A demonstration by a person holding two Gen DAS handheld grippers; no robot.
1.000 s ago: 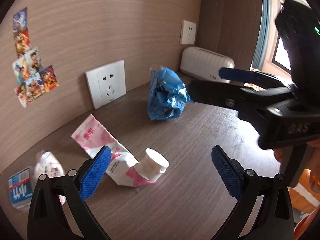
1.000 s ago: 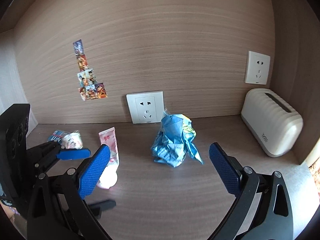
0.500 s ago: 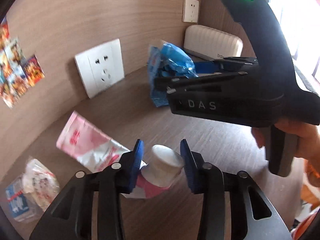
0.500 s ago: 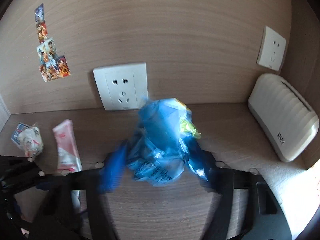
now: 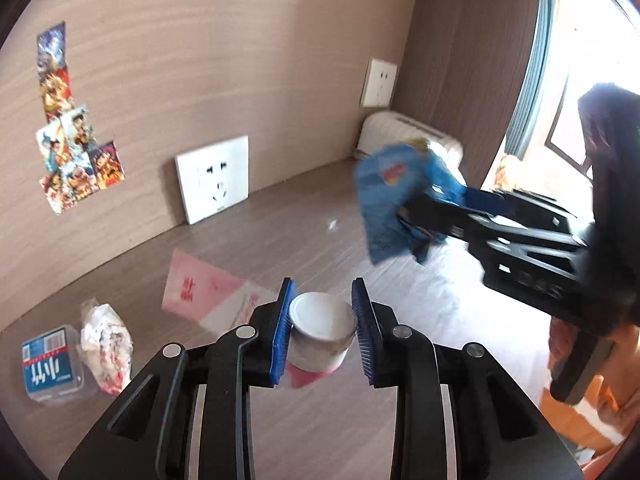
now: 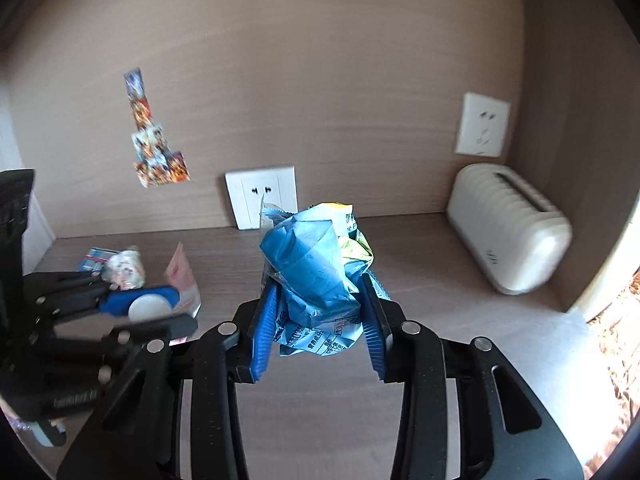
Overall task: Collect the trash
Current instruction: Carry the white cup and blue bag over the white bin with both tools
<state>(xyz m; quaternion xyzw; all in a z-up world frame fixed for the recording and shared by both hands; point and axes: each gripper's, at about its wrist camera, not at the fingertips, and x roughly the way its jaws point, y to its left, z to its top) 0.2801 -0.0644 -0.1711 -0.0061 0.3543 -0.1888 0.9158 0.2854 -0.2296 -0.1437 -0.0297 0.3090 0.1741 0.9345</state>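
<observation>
Your left gripper is clamped on the white cap of the pink squeeze tube, both blue pads pressing the cap's sides; its jaws have just been closing onto it. The flattened tube body trails away from the cap toward the back wall, over the wooden desk; whether it touches the surface you cannot tell.

Your right gripper is pinching the crumpled blue snack wrapper, which bulges up between its jaws, and these too have just been closing, with the wrapper between them. From the left wrist view the wrapper hangs from those jaws clear of the desk.

Two more pieces of trash lie at the desk's left end, touching each other: a crumpled clear wrapper and, just left of it, a small blue-and-white packet.

On the back wall sit a white socket just above the desk, a cluster of cartoon stickers to its left, and a second socket higher on the right. A ribbed white device rests in the right corner.
</observation>
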